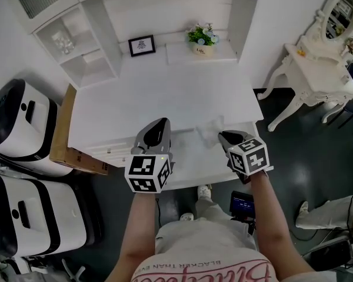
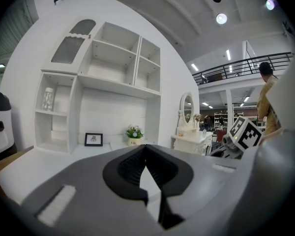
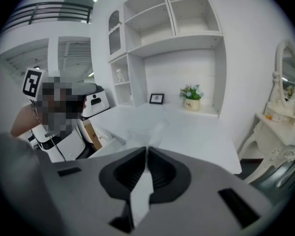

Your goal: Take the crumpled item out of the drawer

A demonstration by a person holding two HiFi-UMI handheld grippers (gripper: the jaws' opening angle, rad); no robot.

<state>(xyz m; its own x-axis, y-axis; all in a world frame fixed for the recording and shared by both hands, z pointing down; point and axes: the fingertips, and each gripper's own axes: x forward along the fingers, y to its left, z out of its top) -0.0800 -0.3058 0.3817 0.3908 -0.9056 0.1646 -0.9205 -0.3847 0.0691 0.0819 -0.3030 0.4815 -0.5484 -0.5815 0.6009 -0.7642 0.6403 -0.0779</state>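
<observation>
A pale crumpled item (image 1: 210,126) lies on the white desk top (image 1: 165,93), just ahead of my right gripper (image 1: 224,136). In the right gripper view the crumpled item (image 3: 156,130) sits beyond the jaws of the right gripper (image 3: 146,149), which are shut with nothing between them. My left gripper (image 1: 160,123) hovers over the desk's near edge, to the left of the item. Its jaws also meet at the tips in the left gripper view (image 2: 145,147) and hold nothing. I cannot make out the drawer clearly; a white ledge (image 1: 191,163) juts at the desk front below both grippers.
A small framed picture (image 1: 142,45) and a potted plant (image 1: 202,40) stand at the back of the desk under white shelves (image 1: 76,46). A brown board (image 1: 63,131) leans along the desk's left side. White machines (image 1: 23,128) stand left, a white dressing table (image 1: 317,69) right.
</observation>
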